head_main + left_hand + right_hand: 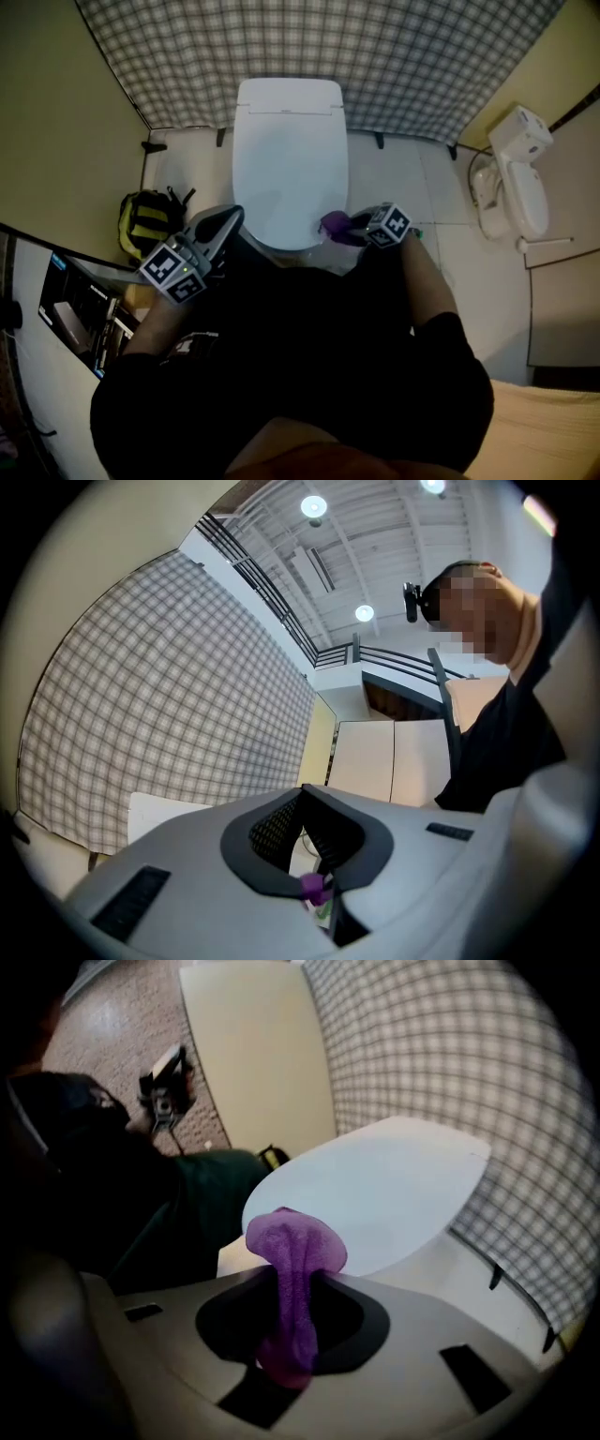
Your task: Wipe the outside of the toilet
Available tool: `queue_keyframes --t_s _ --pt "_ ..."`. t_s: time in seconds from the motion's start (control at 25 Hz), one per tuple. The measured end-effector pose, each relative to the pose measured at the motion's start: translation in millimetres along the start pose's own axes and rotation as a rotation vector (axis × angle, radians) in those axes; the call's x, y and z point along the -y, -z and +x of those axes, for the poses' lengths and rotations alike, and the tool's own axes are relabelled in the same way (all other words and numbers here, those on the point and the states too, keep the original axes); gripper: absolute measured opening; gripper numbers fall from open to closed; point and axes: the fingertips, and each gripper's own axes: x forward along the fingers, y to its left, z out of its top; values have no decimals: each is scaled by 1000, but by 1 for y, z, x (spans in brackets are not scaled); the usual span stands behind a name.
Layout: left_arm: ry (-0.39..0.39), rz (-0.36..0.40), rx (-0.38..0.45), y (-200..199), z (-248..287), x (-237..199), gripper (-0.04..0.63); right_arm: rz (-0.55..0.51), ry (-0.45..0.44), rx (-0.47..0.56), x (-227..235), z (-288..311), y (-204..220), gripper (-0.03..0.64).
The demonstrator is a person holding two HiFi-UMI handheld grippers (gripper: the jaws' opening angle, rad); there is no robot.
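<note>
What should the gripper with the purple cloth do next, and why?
Probably press the purple cloth onto the front edge of the toilet and slide it sideways. The right gripper has its jaws shut on the cloth, which sits just beside that edge.

Dim head view: the white toilet lid [289, 159] is brightest, and dark clothing [309, 347] at 6 o'clock is almost black. In the left gripper view ceiling lights [314, 506] glare at 12 o'clock. Both gripper views are fisheye with black corners; the close cloth [292, 1269] is soft.
</note>
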Motion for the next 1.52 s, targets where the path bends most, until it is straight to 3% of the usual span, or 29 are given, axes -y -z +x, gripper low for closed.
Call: queue_keyframes --t_s 0.2,0.4,0.56,0.84,1.24,1.36,1.52 --pt "-55 1 3 -4 -17 -20 -8 196 176 326 84 -80 -74 95" --pt "-149 -5 -5 0 -42 -57 -8 156 331 408 147 -98 -153 95" --pt "-224 -8 -18 6 -62 -92 -8 104 432 389 188 -82 -217 95" --pt "-340 -54 -37 24 -101 -152 -8 95 514 339 246 -19 -318 95" --pt "-478 -178 -61 46 -166 -233 -8 -50 569 163 313 129 -425 95" --pt "-507 -229 -58 51 -186 -252 -8 -57 547 124 316 171 -458 96" --pt "-528 -235 -43 54 -197 -287 -8 -91 591 69 338 212 -491 96"
